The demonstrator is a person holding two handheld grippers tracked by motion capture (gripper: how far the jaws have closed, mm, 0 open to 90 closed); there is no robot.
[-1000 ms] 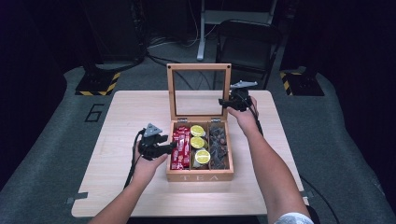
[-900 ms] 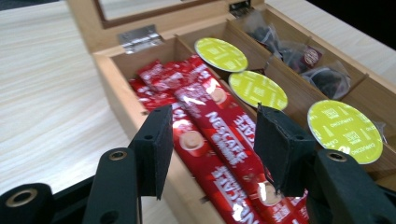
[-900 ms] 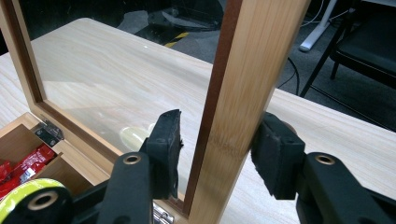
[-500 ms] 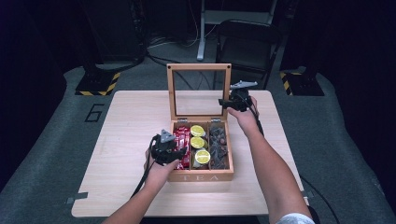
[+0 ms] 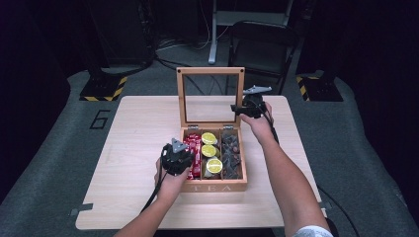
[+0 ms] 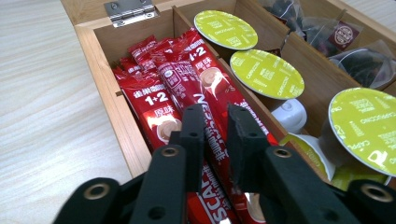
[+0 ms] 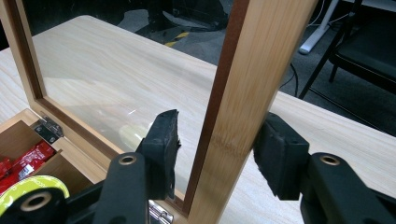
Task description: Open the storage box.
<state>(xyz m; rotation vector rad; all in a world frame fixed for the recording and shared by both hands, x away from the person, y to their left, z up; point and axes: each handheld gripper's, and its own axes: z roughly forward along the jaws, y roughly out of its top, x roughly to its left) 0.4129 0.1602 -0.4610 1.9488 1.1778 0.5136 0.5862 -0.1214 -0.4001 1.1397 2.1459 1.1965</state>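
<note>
Over the left compartment of the wooden tea box (image 5: 213, 186), the left gripper (image 6: 215, 122) has just narrowed its jaws onto a red coffee stick (image 6: 196, 88), which lies pinched between the pads atop its packed neighbours. Beside that compartment, green-lidded capsules (image 6: 268, 72) fill the middle one (tea bags (image 5: 230, 153) occupy the far side). At the box's raised glass lid (image 5: 210, 94), the right gripper (image 7: 217, 140) straddles the lid's side frame, one pad touching wood, the other slightly apart.

Red sachets (image 6: 187, 88): near ends hidden behind left gripper (image 6: 215, 122).
</note>
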